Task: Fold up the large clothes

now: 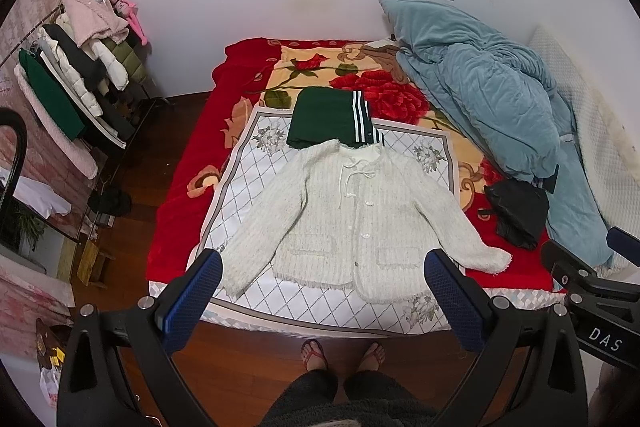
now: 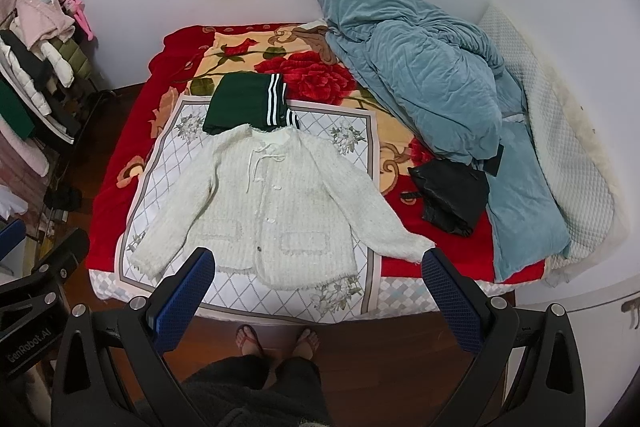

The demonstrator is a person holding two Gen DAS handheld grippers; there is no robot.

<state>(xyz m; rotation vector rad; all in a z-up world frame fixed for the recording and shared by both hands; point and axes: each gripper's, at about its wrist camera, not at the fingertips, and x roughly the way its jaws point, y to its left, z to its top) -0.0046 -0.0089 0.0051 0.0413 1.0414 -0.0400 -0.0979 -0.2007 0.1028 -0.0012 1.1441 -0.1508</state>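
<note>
A white fuzzy cardigan [image 1: 352, 219] lies flat, front up, sleeves spread, on a white patterned cloth [image 1: 248, 179] on the bed; it also shows in the right wrist view [image 2: 260, 203]. A folded dark green garment with white stripes [image 1: 332, 119] lies just beyond its collar, also in the right wrist view [image 2: 248, 103]. My left gripper [image 1: 324, 263] is open and empty, held above the bed's near edge. My right gripper [image 2: 318, 261] is open and empty, beside the left one.
A rumpled blue quilt [image 1: 492, 99] covers the bed's right side, a black garment [image 1: 516, 211] beside it. The red floral blanket [image 1: 192, 155] lies under everything. A clothes rack [image 1: 76, 75] stands left. The person's feet [image 1: 344, 351] are on the wooden floor.
</note>
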